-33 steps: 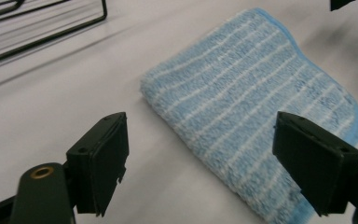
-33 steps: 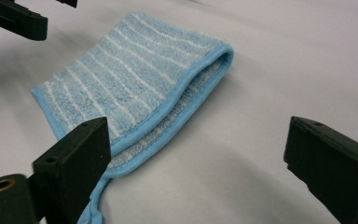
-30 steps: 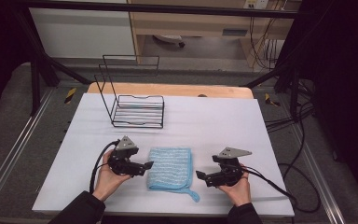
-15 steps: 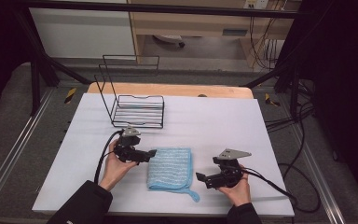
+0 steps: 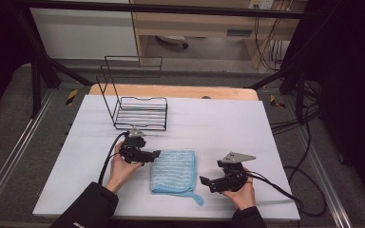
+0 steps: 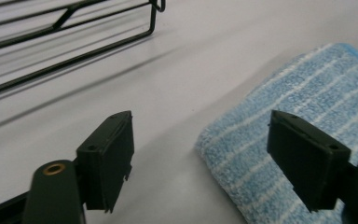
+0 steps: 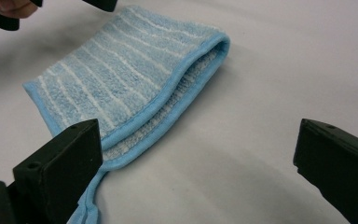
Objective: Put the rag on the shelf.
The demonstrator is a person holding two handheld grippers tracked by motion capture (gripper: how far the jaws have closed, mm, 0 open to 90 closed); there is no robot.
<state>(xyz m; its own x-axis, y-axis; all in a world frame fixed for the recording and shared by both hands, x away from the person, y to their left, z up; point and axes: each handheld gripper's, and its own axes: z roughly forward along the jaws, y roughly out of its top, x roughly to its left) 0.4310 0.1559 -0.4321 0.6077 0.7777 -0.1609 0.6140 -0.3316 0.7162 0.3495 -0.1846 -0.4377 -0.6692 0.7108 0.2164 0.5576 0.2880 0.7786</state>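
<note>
Cloth [image 5: 172,171] flanked by level, open hand-held grippers

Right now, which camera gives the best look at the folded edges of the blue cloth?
The right gripper view: the blue cloth lies close, its stacked layers and trim plain. The high view shows its whole outline but no layers. The left gripper view catches one striped corner.

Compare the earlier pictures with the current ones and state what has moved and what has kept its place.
The left claw moved up the table and toward the folded blue cloth, reaching its far left corner. Its jaws have just been closing, with the cloth's corner coming between them, not yet pinched. The right claw kept its place, open beside the cloth's right edge. The cloth and the wire rack stayed put on the white table.
</note>
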